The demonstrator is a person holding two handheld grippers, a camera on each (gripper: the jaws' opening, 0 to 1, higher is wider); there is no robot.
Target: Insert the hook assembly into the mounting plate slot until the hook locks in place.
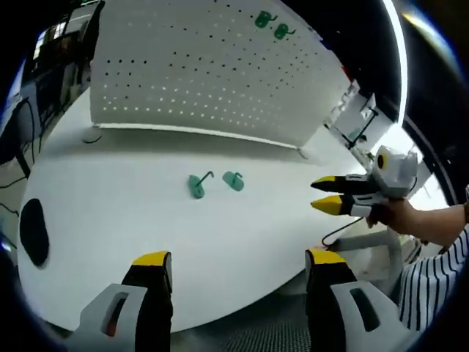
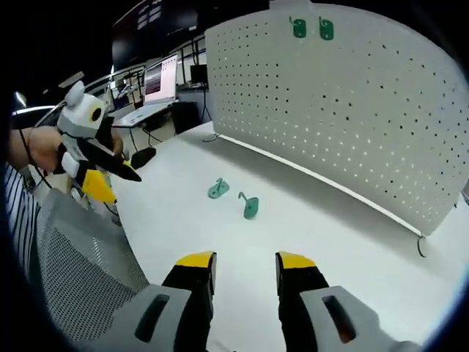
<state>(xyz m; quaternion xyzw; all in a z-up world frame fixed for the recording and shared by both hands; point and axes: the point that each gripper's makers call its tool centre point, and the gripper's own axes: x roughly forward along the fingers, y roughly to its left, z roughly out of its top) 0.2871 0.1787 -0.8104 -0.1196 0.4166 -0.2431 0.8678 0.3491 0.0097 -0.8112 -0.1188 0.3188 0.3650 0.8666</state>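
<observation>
Hooks lie loose before pegboard; both grippers' fingers spread, pinching nothing.

A white round-edged table is seen under bright, even light, its surface glossy. Beyond it, in the right gripper view, a dim room is shown, with a lit monitor set on a desk and dark cables nearby. A grey mesh chair back is seen beside the table edge. A bright strip light is set overhead.
</observation>
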